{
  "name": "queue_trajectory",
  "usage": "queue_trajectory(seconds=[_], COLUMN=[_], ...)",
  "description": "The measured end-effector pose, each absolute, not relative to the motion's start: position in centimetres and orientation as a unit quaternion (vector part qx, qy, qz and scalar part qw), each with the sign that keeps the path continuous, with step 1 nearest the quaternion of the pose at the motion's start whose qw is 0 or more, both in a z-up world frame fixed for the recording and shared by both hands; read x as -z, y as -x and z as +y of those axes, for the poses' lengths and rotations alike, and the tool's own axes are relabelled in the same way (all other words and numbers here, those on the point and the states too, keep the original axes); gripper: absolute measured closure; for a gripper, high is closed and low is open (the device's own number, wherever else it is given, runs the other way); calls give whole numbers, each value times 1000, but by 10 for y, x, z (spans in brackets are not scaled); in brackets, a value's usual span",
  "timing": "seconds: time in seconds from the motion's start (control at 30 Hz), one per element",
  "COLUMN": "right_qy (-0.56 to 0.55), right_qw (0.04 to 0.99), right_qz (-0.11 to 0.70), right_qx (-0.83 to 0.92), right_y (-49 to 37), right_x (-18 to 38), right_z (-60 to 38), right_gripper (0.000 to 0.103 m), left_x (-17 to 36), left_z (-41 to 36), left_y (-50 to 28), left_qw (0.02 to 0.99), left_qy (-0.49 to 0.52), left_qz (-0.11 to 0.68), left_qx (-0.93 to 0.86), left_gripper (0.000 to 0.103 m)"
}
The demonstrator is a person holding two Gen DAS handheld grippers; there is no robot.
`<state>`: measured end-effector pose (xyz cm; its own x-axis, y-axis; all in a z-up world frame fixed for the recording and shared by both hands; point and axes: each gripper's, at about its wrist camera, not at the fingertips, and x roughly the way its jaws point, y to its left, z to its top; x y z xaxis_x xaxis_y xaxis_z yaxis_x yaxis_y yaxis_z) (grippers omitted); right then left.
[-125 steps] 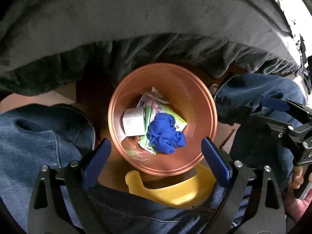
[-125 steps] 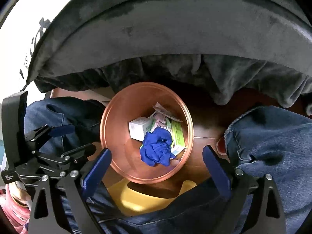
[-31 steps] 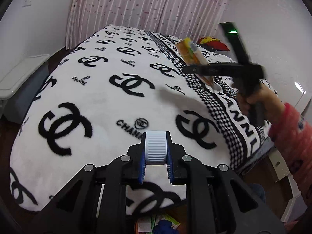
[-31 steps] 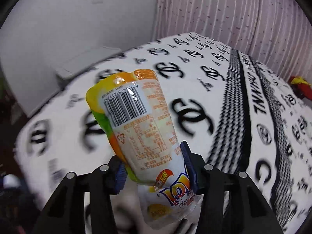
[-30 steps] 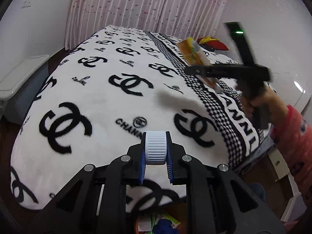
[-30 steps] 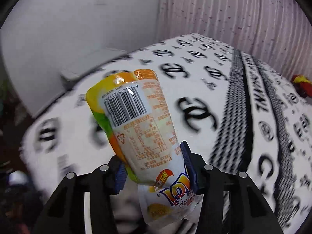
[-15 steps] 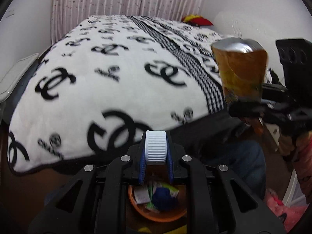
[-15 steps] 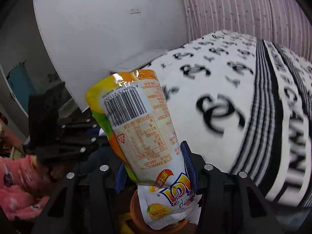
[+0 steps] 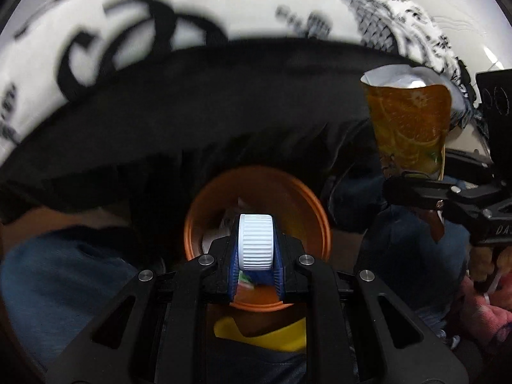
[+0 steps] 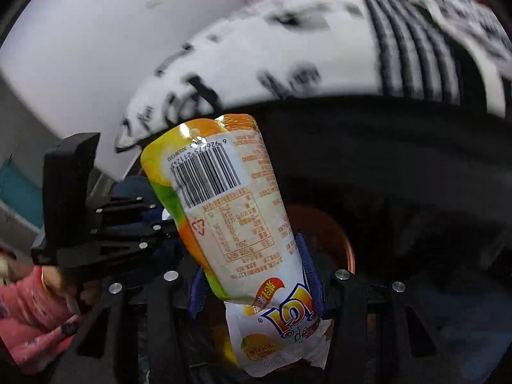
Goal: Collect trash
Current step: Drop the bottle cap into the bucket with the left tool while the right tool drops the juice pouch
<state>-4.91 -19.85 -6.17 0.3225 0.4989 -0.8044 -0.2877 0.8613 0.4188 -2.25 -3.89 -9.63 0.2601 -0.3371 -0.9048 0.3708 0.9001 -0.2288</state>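
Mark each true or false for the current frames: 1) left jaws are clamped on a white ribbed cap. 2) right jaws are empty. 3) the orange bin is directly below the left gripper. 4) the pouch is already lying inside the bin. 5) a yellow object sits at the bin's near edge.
1) True: the left gripper is shut on the white ribbed cap.
2) False: the right gripper is shut on the orange juice pouch.
3) True: the orange bin shows just beyond the left jaws, with trash inside.
4) False: the pouch is held in the air, off to the side of the bin in the left wrist view.
5) True: a yellow object lies at the bin's near rim.
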Motion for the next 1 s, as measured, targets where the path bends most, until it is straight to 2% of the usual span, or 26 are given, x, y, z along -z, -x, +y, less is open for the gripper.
queue_trajectory(seconds=[0.37,0.63,0.67,0.7,0.73,0.77,0.83,1.0], right_qy=[-151,-167,-172,-176,-184,-192,-198,-212], right_qw=[741,725,724,724,723,724,731,734], right_qz=[625,645,644,644,643,640,632,630], right_qx=[-193,-174,-175,-175,-176,-173,-162,-136], right_y=[35,29,27,28,27,26,21,20], right_x=[150,171,171,170,169,167,165,165], right_z=[-184,-179,-180,-185,-186,-188,-194,-209], right_gripper=[53,53,50,40,29,14,13,12], left_x=[180,206,204,203,202,202,198,195], left_z=[-48,-45,-46,-46,-46,-46,-44,-40], left_y=[12,8,8,8,7,6,4,3], left_qw=[730,707,711,714,716,718,728,731], left_qy=[-24,-31,-33,-33,-30,-28,-27,-15], left_qz=[658,685,682,679,677,675,667,664], left_qx=[184,170,169,169,169,168,158,154], left_gripper=[87,87,86,84,71,49,30,29])
